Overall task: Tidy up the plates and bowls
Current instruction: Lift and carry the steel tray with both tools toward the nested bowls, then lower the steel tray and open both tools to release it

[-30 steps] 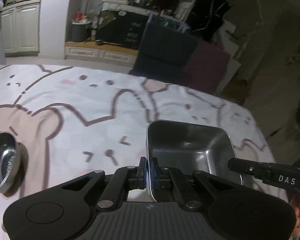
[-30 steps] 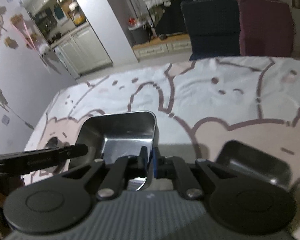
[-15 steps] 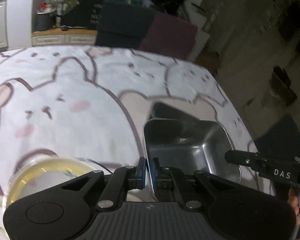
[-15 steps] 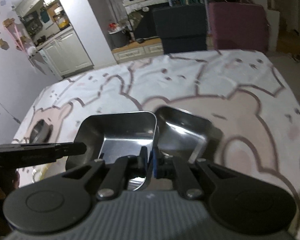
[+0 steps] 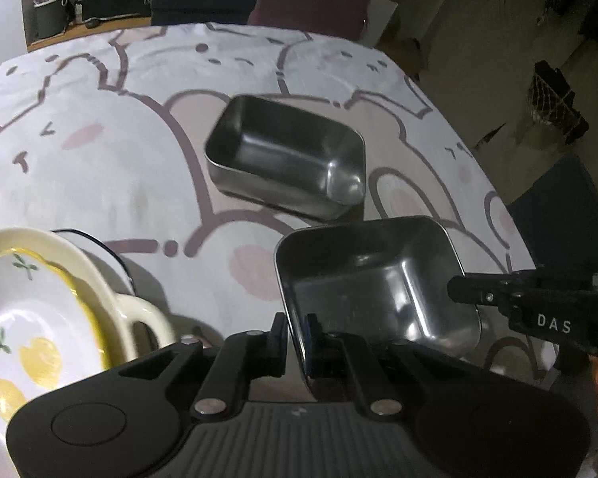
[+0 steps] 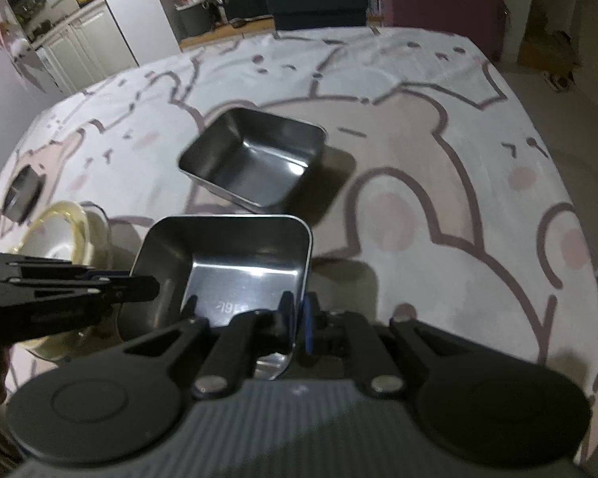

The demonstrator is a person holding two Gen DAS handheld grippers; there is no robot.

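held above the bench (image 5: pixel 111 183): a square stainless steel tray (image 5: pixel 372 290), shiny, with rounded corners and a rolled rim. clamped on its near left wall by the left tool (image 5: pixel 297 334), pads pressed either side of the thin metal. clamped on its near right wall by the right tool (image 6: pixel 298 320), one black pad inside, one blue-edged pad outside. stamped digits on the tray floor, seen in the right wrist view, too small and mirrored to read surely.

resting on the bench beyond it: a second steel tray (image 5: pixel 289 159), rectangular, same brushed shine, apart from the held one. covering the bench: a soft white cloth (image 6: pixel 438 127) printed with cartoon animal outlines in mauve and pink cheek dots.

to the left, stacked: a glazed ceramic plate (image 5: pixel 28 330) with wavy yellow rim and painted lemons, sitting in a cream ceramic dish (image 5: pixel 99 290) with a loop handle. further left in the right wrist view, a small round metal bowl (image 6: pixel 22 195).

printed in white on the right tool's black arm, seen from the left wrist: "das".
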